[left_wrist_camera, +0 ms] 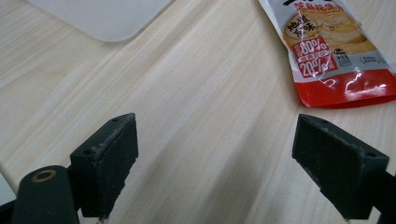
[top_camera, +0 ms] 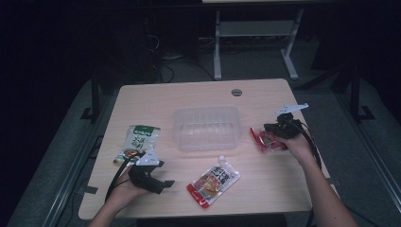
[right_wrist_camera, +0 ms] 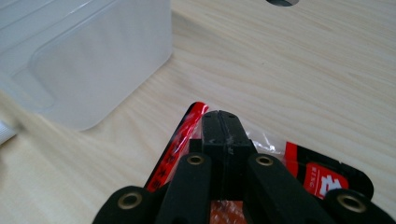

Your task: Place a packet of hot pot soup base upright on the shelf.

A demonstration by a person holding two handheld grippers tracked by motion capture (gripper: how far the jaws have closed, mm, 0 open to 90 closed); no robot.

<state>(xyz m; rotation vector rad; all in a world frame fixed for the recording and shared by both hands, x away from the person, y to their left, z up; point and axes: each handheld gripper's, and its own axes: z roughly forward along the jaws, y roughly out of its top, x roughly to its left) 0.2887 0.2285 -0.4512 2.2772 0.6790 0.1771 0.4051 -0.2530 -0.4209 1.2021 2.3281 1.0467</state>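
The right gripper (right_wrist_camera: 223, 122) has its fingers clamped on the red packet (top_camera: 267, 140), at three o'clock of the clear tub (top_camera: 206, 127). The left gripper (left_wrist_camera: 215, 168), fingers spread wide, hovers above the bare counter (top_camera: 265, 182) at seven o'clock.

a pale wooden table (top_camera: 265, 179) with rounded corners carries everything. near its middle sits a clear plastic tub (top_camera: 206, 126). a green-topped snack packet (top_camera: 138, 143) lies flat toward the left, and a red-and-white packet (top_camera: 213, 181) lies nearer the front edge (turned on a slant). a red packet (top_camera: 266, 140) is at the right side. a round grommet (top_camera: 237, 91) marks the far edge.
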